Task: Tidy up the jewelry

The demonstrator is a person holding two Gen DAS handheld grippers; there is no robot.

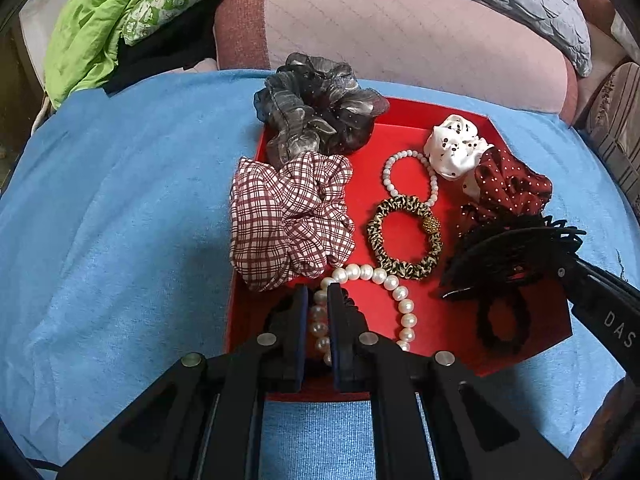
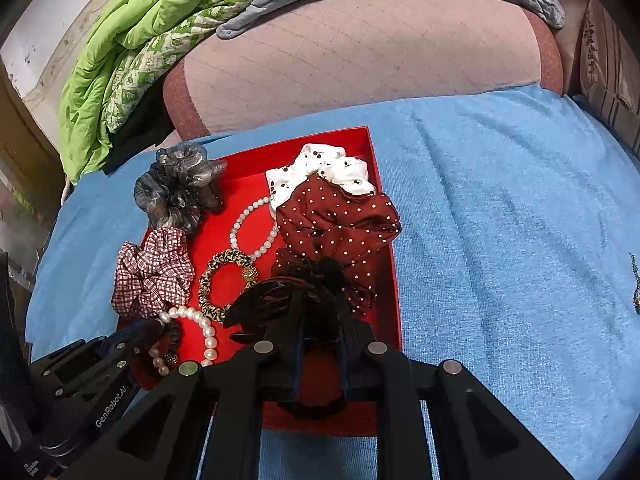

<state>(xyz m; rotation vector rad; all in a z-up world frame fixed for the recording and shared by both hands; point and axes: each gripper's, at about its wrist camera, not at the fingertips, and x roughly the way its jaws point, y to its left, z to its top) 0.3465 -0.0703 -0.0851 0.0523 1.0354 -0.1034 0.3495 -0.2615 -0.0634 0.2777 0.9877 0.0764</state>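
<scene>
Left wrist: left hand-held gripper pinches round glossy pearl bracelet; right one grips fuzzy black hair tie.

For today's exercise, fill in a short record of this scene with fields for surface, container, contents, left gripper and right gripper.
Surface: blue cloth
Container: red tray
Contents: plaid scrunchie, grey scrunchie, leopard hair tie, small bead bracelet
Left gripper: nearly shut, pearl bracelet between its fingers
Right gripper: nearly shut around black hair tie beside black claw clip
</scene>
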